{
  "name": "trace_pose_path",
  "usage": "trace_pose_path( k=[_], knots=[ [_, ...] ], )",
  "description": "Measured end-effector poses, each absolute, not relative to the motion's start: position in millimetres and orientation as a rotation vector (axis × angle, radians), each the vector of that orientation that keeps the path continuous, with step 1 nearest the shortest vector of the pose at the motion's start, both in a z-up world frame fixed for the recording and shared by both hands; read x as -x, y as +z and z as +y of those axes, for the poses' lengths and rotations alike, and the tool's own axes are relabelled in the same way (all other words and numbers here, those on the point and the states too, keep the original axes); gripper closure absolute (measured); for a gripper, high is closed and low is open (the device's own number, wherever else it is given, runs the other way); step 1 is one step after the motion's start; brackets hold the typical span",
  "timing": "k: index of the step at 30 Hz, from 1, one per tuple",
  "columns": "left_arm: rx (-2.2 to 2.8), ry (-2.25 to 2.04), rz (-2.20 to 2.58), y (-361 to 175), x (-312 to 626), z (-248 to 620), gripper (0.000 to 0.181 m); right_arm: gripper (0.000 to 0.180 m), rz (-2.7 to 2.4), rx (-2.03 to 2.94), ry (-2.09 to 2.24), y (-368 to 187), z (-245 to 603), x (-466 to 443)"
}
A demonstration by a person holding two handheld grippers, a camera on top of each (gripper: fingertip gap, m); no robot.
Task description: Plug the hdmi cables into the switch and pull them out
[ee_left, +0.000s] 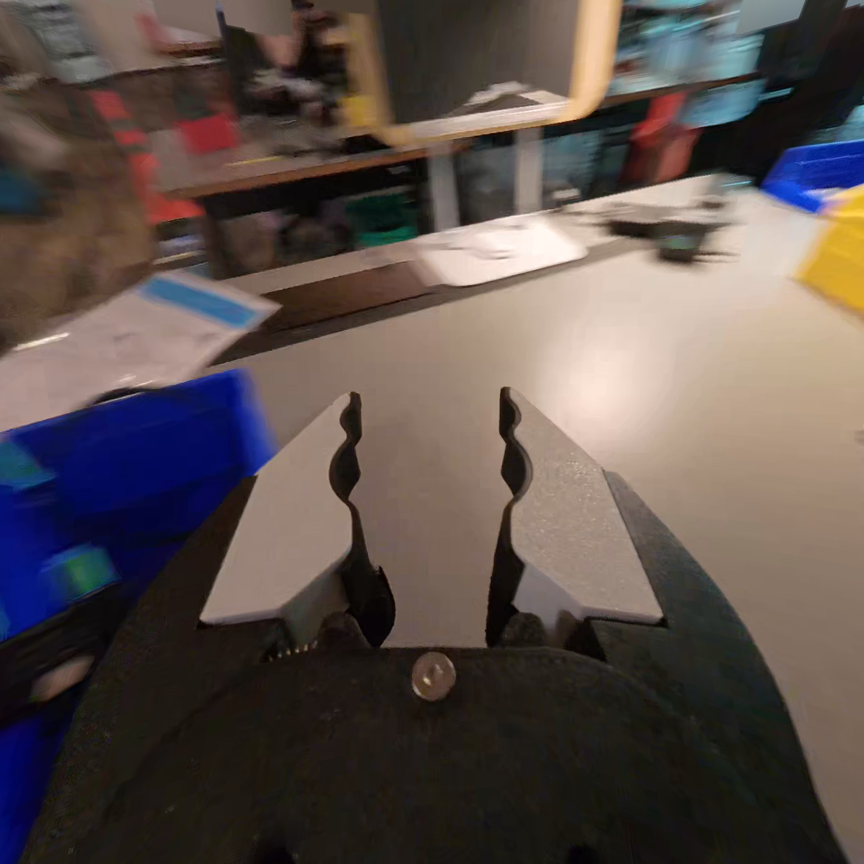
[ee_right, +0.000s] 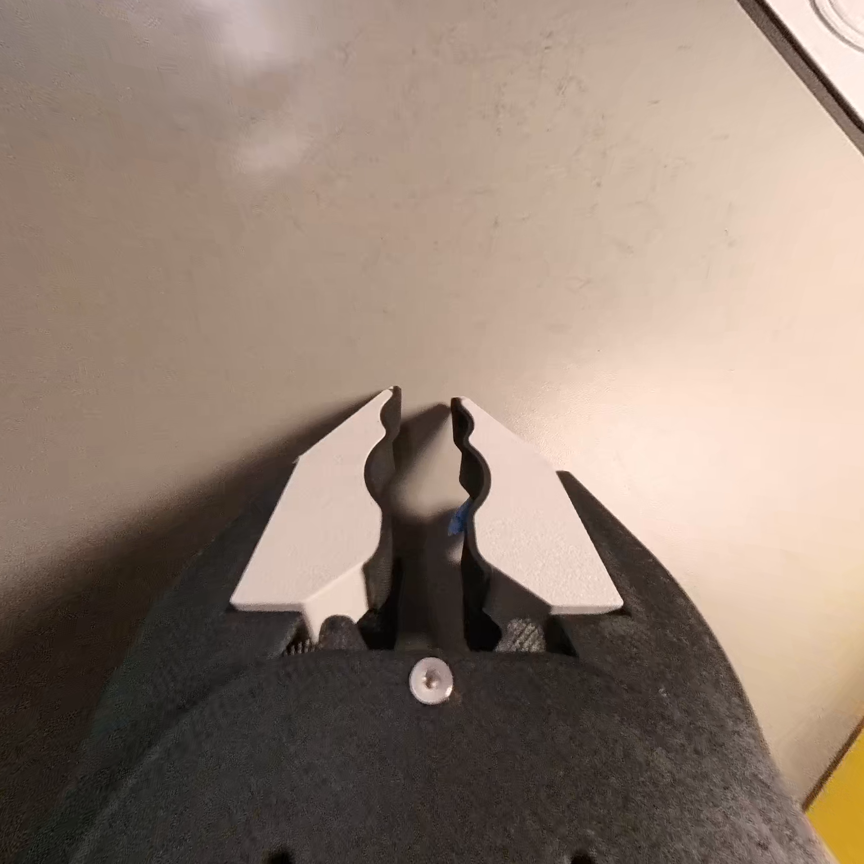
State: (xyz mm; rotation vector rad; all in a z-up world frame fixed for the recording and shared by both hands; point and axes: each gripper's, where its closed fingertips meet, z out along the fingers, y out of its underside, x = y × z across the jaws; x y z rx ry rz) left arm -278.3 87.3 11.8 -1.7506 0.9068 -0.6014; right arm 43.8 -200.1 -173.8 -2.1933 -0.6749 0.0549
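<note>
In the left wrist view my left gripper [ee_left: 430,395] is open and empty above the beige table [ee_left: 608,374]. Far off at the right of that table lies a blurred black clump [ee_left: 664,231], which looks like the switch with its cables; I cannot make out details. The whole view is smeared by motion. In the right wrist view my right gripper [ee_right: 425,395] hangs close over the bare table [ee_right: 421,210], jaws a small way apart with nothing between them. A small blue mark sits on its right finger pad [ee_right: 456,521]. No cable or switch shows in this view.
A blue bin [ee_left: 117,491] stands close on the left of my left gripper. A white flat tray [ee_left: 505,252], another blue bin [ee_left: 818,173] and a yellow bin [ee_left: 832,266] lie farther back. A yellow edge [ee_right: 837,804] and a white object [ee_right: 832,46] border the right wrist view. Across from one pair of fingers to the other is roughly 45 cm.
</note>
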Motion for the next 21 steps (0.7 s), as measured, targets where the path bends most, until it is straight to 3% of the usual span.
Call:
trace_pose_path(
  k=[3, 6, 9, 14, 15, 17, 21],
  knots=[
    [1.943, -0.23, 0.706, -5, 376, 184, 0.121, 0.155, -0.677, 2.195, 0.066, -174, -201, -43],
    [2.16, -0.046, 0.645, -57, 431, 246, 0.124, 0.155, -0.682, 2.191, 0.058, -174, -201, -43],
    [2.33, 0.128, 0.644, -103, 458, 271, 0.127, 0.156, -0.68, 2.191, 0.043, -174, -201, -43],
    [2.386, 0.19, 0.71, -135, 455, 284, 0.131, 0.156, -0.679, 2.189, 0.022, -174, -200, -43],
    [2.375, 0.207, 0.732, -137, 455, 285, 0.133, 0.156, -0.677, 2.192, 0.028, -174, -200, -43],
    [2.328, 0.16, 0.732, -130, 447, 286, 0.157, 0.156, -0.674, 2.196, 0.04, -174, -200, -43],
    [2.121, 0.154, 0.677, -74, 445, 280, 0.158, 0.156, -0.673, 2.2, 0.052, -174, -200, -42]
  ],
)
